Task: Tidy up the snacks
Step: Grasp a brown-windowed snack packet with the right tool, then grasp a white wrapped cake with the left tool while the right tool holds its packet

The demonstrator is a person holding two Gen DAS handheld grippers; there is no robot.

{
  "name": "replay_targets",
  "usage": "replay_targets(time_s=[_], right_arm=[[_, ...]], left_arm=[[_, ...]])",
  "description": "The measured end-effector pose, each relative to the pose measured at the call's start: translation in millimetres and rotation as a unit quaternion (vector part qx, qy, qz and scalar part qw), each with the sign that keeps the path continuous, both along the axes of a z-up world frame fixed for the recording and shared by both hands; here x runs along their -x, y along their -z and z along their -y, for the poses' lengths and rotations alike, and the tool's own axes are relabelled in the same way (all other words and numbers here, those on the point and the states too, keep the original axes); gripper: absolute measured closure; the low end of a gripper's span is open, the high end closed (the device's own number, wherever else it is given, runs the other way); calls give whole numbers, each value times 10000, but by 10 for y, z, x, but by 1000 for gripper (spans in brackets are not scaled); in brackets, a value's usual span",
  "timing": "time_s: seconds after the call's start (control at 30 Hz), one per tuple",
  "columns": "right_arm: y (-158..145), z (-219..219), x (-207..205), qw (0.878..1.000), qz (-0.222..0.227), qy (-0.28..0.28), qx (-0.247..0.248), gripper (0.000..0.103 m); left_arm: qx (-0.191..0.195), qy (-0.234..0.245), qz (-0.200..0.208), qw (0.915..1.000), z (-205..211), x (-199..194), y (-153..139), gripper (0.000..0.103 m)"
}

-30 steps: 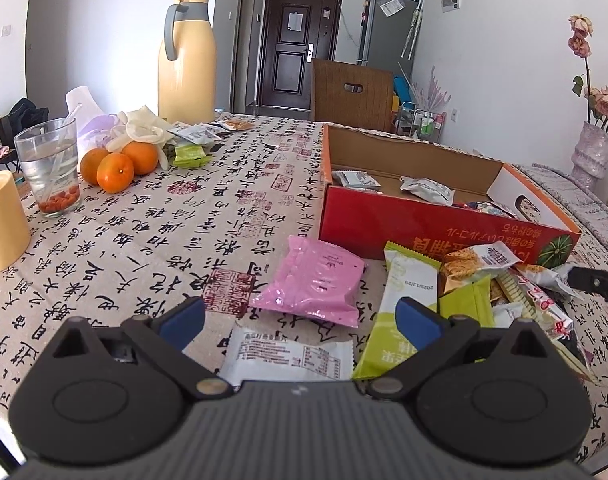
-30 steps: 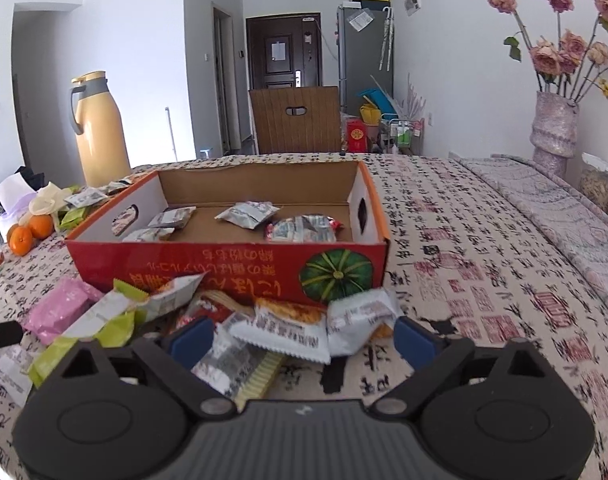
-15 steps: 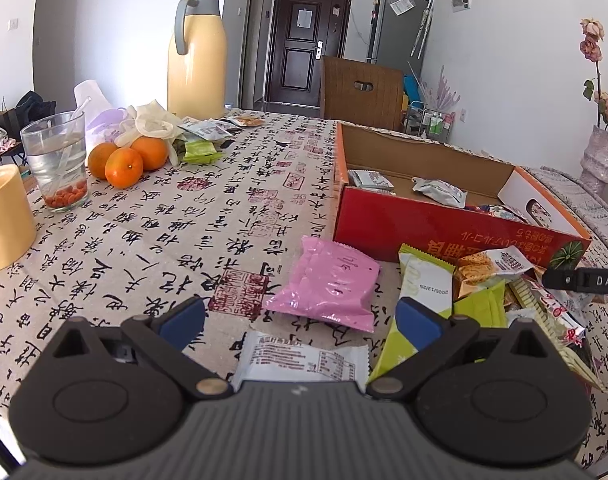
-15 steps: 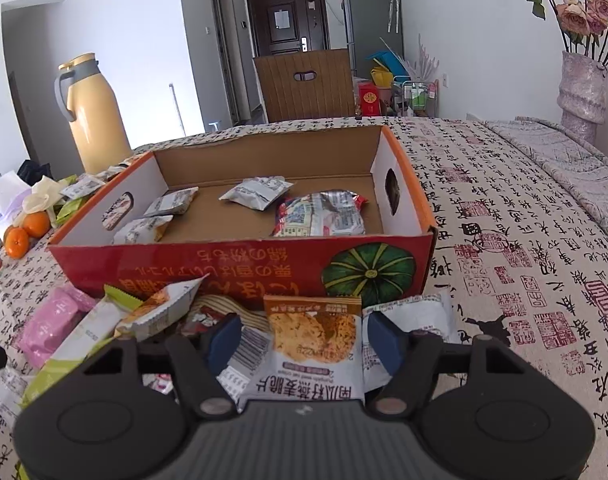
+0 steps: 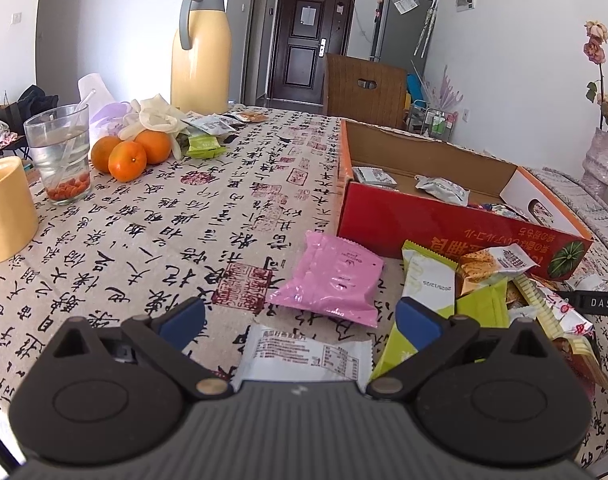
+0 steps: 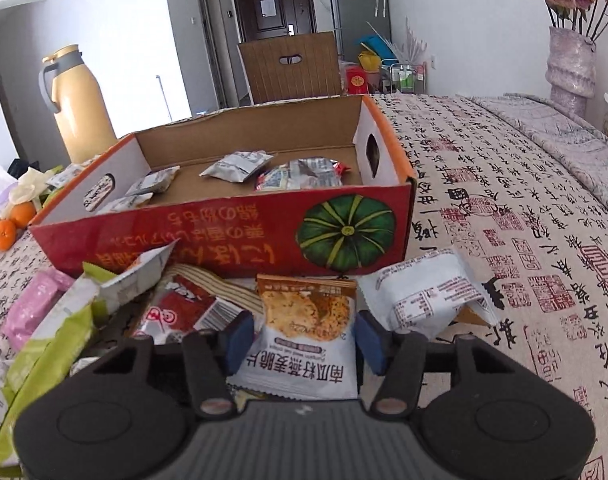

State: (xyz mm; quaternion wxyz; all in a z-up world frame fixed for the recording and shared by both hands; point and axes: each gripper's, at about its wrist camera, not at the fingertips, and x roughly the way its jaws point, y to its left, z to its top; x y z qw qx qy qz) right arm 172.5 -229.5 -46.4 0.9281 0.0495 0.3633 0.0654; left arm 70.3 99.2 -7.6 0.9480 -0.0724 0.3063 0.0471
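A red cardboard box (image 6: 231, 236) with a pumpkin picture stands open on the table and holds several snack packets. It also shows in the left wrist view (image 5: 444, 220). My right gripper (image 6: 301, 338) is shut on an orange-and-white cracker packet (image 6: 306, 340), lifted just in front of the box. Loose packets lie around it, among them a white one (image 6: 428, 296) and a red one (image 6: 179, 312). My left gripper (image 5: 299, 318) is open and empty above a white packet (image 5: 304, 356). A pink packet (image 5: 332, 280) and a green-white packet (image 5: 424, 284) lie beyond it.
A yellow thermos (image 5: 201, 52), a glass of water (image 5: 59, 156), three oranges (image 5: 129, 152) and a yellow cup (image 5: 5, 210) stand at the left. More packets (image 5: 211, 124) lie near the thermos. A vase of flowers (image 6: 570, 64) stands at the far right.
My right gripper has closed on the cracker packet and lifted it from the pile toward the box. My left gripper has stayed open and drifted slightly.
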Motion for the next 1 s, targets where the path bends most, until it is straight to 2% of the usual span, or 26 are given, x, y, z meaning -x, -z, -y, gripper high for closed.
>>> replay_targets(time_s=[0.1,0.2,0.43,0.6,0.83,1.0], right_arm=[[1,-1,25,9999,37,-73,75,59],[-18,32,72,9999,129,-66,48,62],[-168,105,357,9982,591,5,47,62],[-303,190,632,9954,954,90,82,62],[-315,313,817,9947,998,249,-10,62],[-277,353,873,9950,961,284,-55,62]], left_arm=[[-3,-16,-5,10000,-6,3,-7,0],[-33,-39,-16,10000,-11,8,-18,0],[-127,-120,-119,9998,-55,-2,-12,0],[-296,-88,-377,9988,-43,-20,53,0],[-542,50,-639,9965,62,21,178,0],[-493,98,-738,9960,72,12,220,0]])
